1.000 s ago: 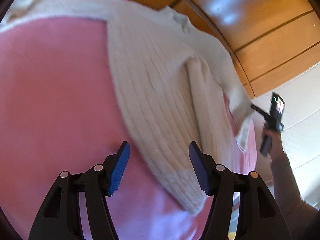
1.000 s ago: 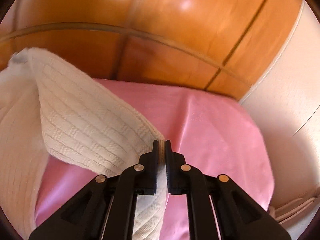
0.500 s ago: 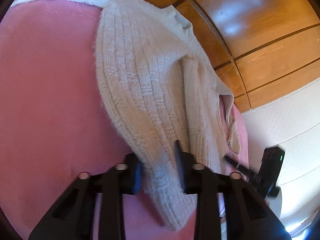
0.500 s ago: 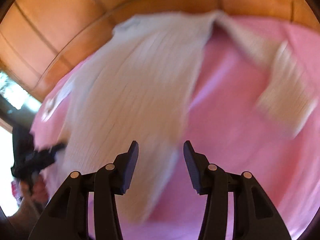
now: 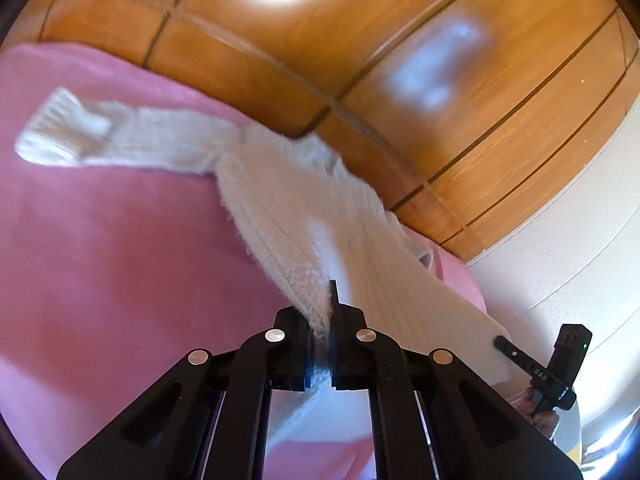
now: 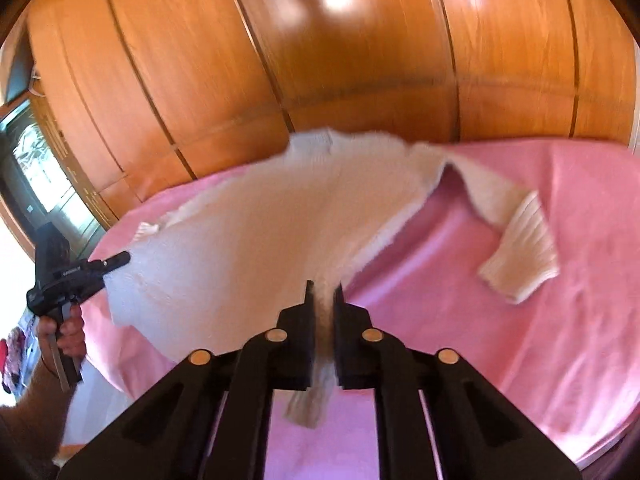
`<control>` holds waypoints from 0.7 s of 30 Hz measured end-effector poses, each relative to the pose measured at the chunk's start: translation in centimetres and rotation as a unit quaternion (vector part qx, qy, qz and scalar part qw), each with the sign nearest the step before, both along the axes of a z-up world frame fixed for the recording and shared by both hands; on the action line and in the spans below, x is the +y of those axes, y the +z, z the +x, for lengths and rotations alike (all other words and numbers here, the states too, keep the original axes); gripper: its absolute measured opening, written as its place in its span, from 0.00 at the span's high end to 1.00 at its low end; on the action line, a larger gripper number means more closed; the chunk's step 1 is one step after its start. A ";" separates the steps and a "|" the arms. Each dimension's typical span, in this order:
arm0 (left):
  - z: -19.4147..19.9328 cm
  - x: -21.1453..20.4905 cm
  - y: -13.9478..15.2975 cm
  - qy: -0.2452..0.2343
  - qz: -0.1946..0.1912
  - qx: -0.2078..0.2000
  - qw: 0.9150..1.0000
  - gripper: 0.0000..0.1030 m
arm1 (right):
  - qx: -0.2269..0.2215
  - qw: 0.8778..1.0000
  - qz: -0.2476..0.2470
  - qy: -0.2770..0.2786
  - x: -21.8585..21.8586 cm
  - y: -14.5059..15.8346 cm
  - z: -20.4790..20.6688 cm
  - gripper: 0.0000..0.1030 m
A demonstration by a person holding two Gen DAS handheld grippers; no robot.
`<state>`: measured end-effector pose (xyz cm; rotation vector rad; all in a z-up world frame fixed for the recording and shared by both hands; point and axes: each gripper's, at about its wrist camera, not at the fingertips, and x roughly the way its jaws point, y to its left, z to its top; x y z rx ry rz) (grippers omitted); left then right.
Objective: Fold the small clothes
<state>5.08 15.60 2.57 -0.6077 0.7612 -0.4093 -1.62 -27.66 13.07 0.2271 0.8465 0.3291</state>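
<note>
A small white knitted sweater (image 5: 288, 204) lies partly on a pink cover (image 5: 100, 248). One sleeve stretches left, ending in a ribbed cuff (image 5: 60, 128). My left gripper (image 5: 324, 312) is shut on one hem corner and holds it raised. In the right wrist view the sweater (image 6: 260, 232) spreads across the pink cover (image 6: 540, 340), with a sleeve and cuff (image 6: 520, 260) to the right. My right gripper (image 6: 323, 300) is shut on the other hem corner. Each gripper shows in the other's view: the right (image 5: 500, 342), the left (image 6: 120, 258).
A glossy wooden wardrobe (image 5: 400, 60) stands behind the bed, also seen in the right wrist view (image 6: 320, 60). A white wall (image 5: 580, 260) is at the right. A window or glass door (image 6: 36, 160) is at the far left.
My left gripper closed on the sweater's hem and lifted it. My right gripper let go of the sleeve, swung to the hem, and shut on it. The hem is now stretched between both grippers.
</note>
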 end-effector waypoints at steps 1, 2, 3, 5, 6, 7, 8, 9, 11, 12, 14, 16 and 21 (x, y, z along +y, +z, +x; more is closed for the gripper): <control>-1.0 0.8 0.3 0.001 0.005 0.001 1.000 0.96 | 0.003 1.000 -0.010 0.000 -0.2 0.0 -1.2 0.95; -2.1 1.4 0.4 0.002 0.015 0.005 1.000 0.96 | 0.012 1.000 -0.019 -0.002 -0.5 -0.4 -2.4 0.95; -2.9 1.7 0.2 0.002 0.022 0.011 1.000 0.96 | 0.026 0.999 -0.017 -0.005 -0.6 -1.1 -3.7 0.95; -4.8 2.0 -0.9 0.004 0.040 0.030 0.999 0.96 | 0.064 0.998 -0.012 -0.008 -0.2 -3.5 -4.3 0.95; -5.6 2.3 -1.7 0.005 0.043 0.043 0.998 0.96 | 0.079 0.997 -0.013 -0.008 -0.2 -4.5 -5.0 0.95; -6.3 2.3 -3.0 0.006 0.047 0.064 0.997 0.96 | 0.105 0.994 -0.012 -0.010 -0.3 -6.3 -5.9 0.95; -6.7 2.1 -4.1 0.009 0.061 0.080 0.995 0.96 | 0.124 0.992 -0.010 -0.011 -0.2 -7.6 -6.3 0.95; -7.1 1.9 -5.7 0.017 0.082 0.099 0.992 0.96 | 0.146 0.989 -0.012 -0.012 0.0 -9.3 -6.8 0.95; -7.2 1.7 -8.1 0.016 0.067 0.132 0.989 0.96 | 0.163 0.986 -0.032 -0.012 0.1 -10.9 -7.2 0.95; -7.2 1.7 -8.9 0.022 0.069 0.141 0.987 0.95 | 0.172 0.984 -0.043 -0.013 0.2 -11.7 -7.1 0.95; -7.1 1.7 -9.5 0.034 0.100 0.153 0.983 0.94 | 0.179 0.982 -0.049 -0.012 0.3 -11.9 -6.6 0.94; -7.1 2.6 -9.6 0.045 0.085 0.156 0.983 0.81 | 0.170 0.983 -0.061 -0.014 0.3 -10.9 -6.1 0.80; -6.4 4.5 -9.4 0.088 0.056 0.145 0.984 0.67 | 0.106 0.992 -0.065 -0.026 0.9 -8.2 -3.8 0.45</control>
